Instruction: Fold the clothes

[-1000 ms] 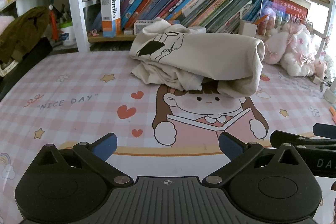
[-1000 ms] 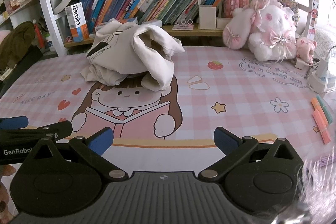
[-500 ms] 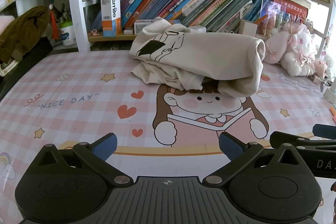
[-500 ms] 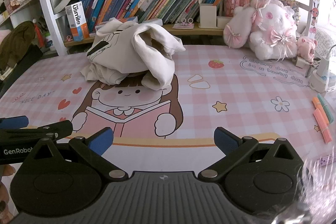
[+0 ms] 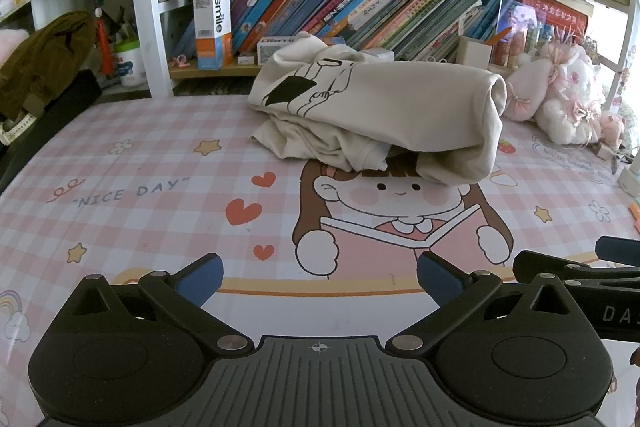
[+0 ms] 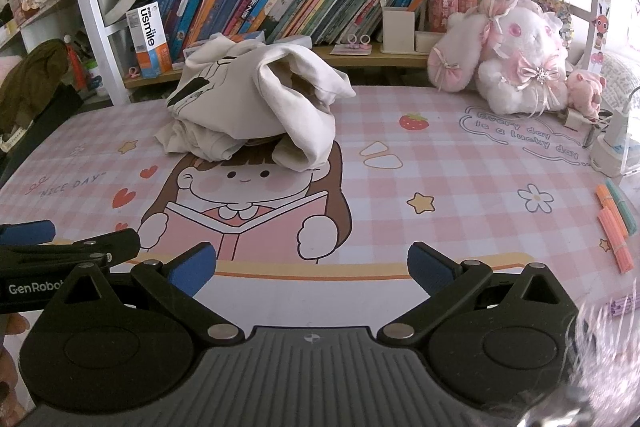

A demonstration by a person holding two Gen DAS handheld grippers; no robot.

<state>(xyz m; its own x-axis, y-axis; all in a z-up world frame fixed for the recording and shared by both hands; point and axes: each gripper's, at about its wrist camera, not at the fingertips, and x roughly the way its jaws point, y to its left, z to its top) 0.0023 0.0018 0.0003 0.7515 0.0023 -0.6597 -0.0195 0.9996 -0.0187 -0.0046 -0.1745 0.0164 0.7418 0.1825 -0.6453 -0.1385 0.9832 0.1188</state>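
Left wrist view: the left gripper (image 5: 318, 277) hangs spread wide and empty over the desk mat's (image 5: 132, 187) near edge; only a sliver of the right gripper (image 6: 312, 265) shows at the frame's right, likewise wide apart and empty. Bare mat lies between both and the crumpled cream T-shirt (image 5: 384, 115), heaped near the far edge before the bookshelf (image 6: 288, 3), long axis left-right, its underside hidden. Plush rabbit (image 6: 516, 63) sits at the far right corner.

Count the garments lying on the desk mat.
1 for certain: a crumpled cream fabric garment with black line print, heaped at the mat's far middle before the bookshelf. Folds beneath may hide another piece.
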